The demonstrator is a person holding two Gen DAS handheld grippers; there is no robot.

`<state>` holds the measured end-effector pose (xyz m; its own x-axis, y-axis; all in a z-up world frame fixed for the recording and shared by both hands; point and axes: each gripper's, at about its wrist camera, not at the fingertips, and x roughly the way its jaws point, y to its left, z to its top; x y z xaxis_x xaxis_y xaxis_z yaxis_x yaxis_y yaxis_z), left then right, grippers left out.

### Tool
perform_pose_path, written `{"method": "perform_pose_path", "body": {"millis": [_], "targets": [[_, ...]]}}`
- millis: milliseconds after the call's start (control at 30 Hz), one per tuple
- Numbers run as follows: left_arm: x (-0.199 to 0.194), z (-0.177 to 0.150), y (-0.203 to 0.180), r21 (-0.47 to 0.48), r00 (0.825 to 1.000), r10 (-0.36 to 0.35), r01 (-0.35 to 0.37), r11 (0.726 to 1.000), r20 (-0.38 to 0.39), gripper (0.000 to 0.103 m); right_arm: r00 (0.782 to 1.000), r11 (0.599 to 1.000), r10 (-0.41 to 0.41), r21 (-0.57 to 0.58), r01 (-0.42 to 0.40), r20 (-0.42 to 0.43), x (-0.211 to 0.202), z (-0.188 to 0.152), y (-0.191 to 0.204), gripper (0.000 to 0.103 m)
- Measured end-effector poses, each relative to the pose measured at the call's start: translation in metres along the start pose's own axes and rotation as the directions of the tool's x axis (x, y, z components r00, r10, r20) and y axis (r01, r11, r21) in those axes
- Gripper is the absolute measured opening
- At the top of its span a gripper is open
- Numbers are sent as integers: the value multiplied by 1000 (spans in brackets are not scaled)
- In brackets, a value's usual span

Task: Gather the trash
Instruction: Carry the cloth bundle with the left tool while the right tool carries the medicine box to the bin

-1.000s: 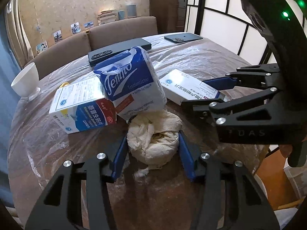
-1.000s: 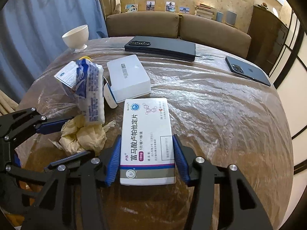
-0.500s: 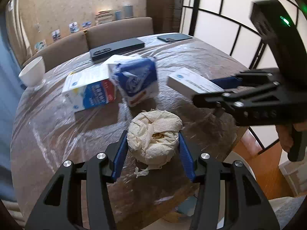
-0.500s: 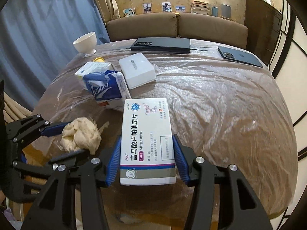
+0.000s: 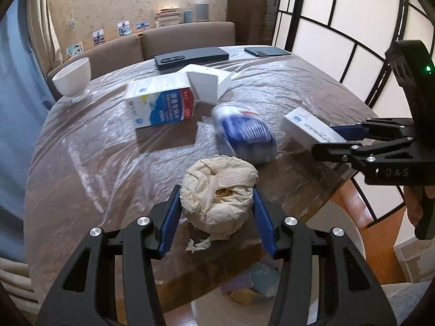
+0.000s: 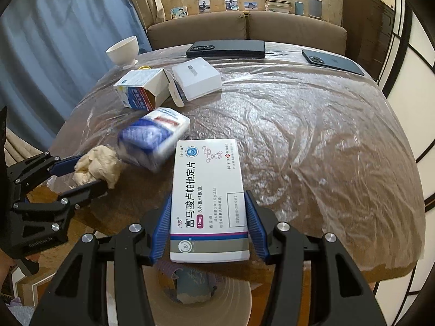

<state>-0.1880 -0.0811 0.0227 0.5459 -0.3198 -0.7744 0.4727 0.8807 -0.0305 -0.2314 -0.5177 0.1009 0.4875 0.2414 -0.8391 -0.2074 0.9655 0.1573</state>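
Trash held at the surface's (image 6: 312, 135) edge.
Tissue pack (image 5: 242, 133) toppled since; left gripper (image 5: 217, 225) clamped on tissue wad (image 5: 218, 193), right gripper (image 6: 208, 228) on medicine box (image 6: 209, 201), long axis toward twelve o'clock.

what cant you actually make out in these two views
- Tissue pack: motion-blurred in both views, print unreadable.
- Bin contents: mostly hidden by the medicine box in the right wrist view, by the left gripper and paper wad in the left.
- Wall photos: too small.

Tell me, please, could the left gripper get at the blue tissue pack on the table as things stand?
Probably not yet: the left gripper is shut on the crumpled paper wad, so its jaws are occupied, though the blue tissue pack lies unobstructed just beyond.
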Motion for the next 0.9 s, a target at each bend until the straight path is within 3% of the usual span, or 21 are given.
{"method": "perform_pose_path", "body": {"millis": [367,900], "targets": [[-11,-9,13,-39,1000,30,-30,999,4,52,1000,1000,6,-10,-6,7,-6,-8,11,50],[-27,-22,2,-31,1000,-5,5,999,-14,52,1000,998,22,-59,-22,8,-24,-26,31,50]]}}
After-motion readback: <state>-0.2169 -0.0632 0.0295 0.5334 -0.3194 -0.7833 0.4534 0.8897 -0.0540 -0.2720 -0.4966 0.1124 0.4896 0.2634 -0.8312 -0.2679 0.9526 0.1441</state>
